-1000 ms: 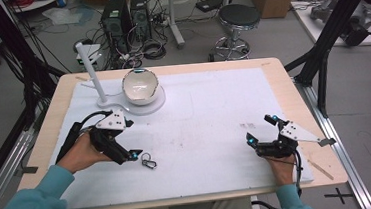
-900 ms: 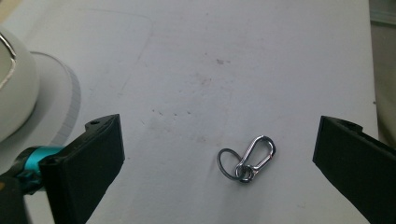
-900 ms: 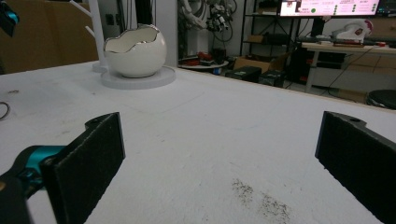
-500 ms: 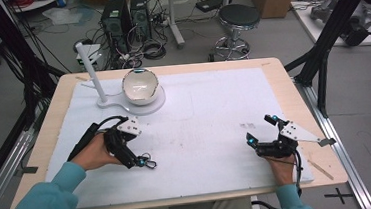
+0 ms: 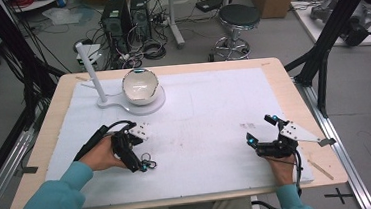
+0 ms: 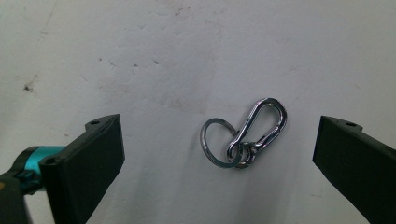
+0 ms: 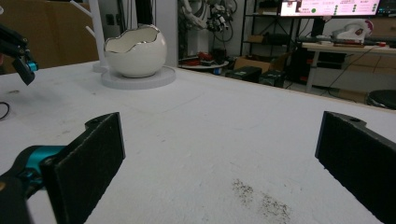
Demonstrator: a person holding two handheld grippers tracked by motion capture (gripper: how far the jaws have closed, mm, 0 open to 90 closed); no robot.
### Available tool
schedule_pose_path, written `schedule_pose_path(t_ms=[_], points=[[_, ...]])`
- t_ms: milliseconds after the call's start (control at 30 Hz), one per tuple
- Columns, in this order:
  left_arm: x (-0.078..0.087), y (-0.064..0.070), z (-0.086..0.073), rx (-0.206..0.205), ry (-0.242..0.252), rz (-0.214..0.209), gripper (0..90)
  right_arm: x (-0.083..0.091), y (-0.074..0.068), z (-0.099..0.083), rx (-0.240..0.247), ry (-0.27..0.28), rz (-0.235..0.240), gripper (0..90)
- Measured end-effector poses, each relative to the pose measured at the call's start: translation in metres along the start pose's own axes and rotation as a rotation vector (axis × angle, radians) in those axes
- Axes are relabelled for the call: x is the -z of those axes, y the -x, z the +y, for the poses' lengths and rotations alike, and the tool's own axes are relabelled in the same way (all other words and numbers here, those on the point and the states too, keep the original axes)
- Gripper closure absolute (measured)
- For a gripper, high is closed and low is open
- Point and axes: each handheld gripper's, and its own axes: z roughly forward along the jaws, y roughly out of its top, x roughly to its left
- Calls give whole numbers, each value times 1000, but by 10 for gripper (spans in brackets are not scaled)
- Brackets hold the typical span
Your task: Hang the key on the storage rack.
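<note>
Between the 2 black jaws of the left gripper (image 6: 219, 154), which are spread wide and hold nothing, a carabiner (image 6: 261, 126) is seen lying flat on the white mat (image 5: 214, 112), linked through small rings to a larger split ring (image 6: 215, 142). The metal cluster sits nearer the far jaw than the near one, though clear of both. In the high view the left gripper (image 5: 137, 161) is angled down over the same keyring cluster (image 5: 148, 163) at the near left of the table. The right gripper (image 5: 261, 141) is rested on the mat well apart, its jaws likewise released and empty, pointed towards a white egg-shaped bowl (image 7: 135, 51) on its round stand.

A pick-up of the carabiner appears to be the step in hand. For a sound grip, the jaws would best be centred over the carabiner's body, lowered until the tips meet the mat, and closed across its narrow width, since thin flat metal is judged likely to slip or skate aside.
</note>
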Motion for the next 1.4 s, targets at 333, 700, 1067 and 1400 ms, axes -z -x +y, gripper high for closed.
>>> schedule_pose_path(t_ms=[333, 700, 1067, 1400], points=[[-7, -1, 0, 8, -65, 3, 187, 0, 0, 0, 2, 1, 0, 6], [-7, -2, -1, 5, -82, -58, 340, 0, 0, 0, 4, 2, -1, 6], [-5, -2, -1, 8, -85, -78, 538, 0, 1, 0, 3, 2, 0, 6], [-2, -3, -1, 42, -84, -72, 692, 0, 1, 0, 4, 4, -1, 6]])
